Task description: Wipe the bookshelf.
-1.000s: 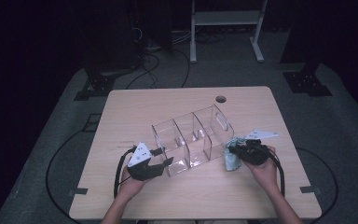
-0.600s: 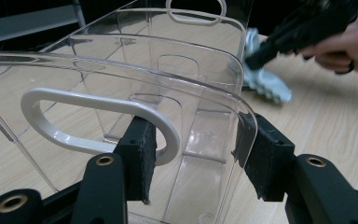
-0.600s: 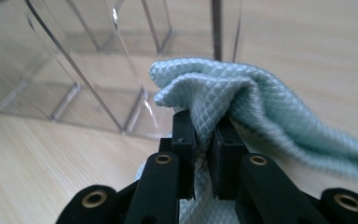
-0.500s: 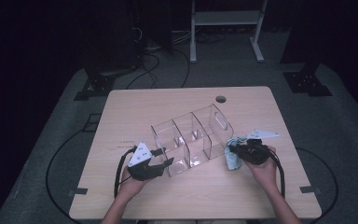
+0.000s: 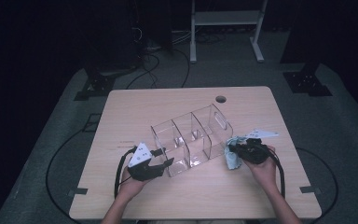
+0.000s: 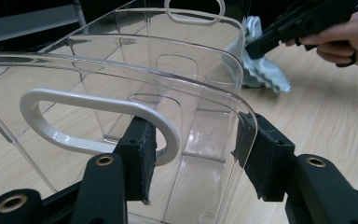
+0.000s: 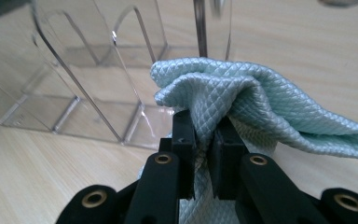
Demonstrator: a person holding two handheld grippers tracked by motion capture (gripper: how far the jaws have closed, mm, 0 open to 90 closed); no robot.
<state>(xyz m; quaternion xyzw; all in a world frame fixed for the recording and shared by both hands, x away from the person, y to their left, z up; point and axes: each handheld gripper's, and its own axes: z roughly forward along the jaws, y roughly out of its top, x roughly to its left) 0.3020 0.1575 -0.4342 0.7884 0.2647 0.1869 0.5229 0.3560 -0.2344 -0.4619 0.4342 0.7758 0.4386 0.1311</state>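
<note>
Frankly, little has changed over the last second: the clear organizer (image 5: 191,140) sits in the same slanted spot near the middle of the table (image 5: 135,102), and the cloth (image 5: 233,156) has stayed at its far-right end (if anything, the right hand has shifted a touch). That reads as a wiping job in mid-hold rather than a new stroke, with the box steadied and the cloth poised against its end wall.

The left gripper (image 6: 193,154) is clamped on the near end wall of the organizer, one pad inside by the white handle cutout (image 6: 98,123) and the other on the outside of the curved corner, so the box is pinned at that end. The right gripper (image 7: 204,140) is clenched on a bunched fold of the pale blue-green cloth, its pads squeezed close with the fabric spilling out above and to the side.

The organizer's long axis runs diagonally in the high view, from the left gripper (image 5: 149,163) at the lower left up toward the right gripper (image 5: 249,151) and the table's grommet hole (image 5: 221,99). Its open top faces up and its three compartments line up along that diagonal.
</note>
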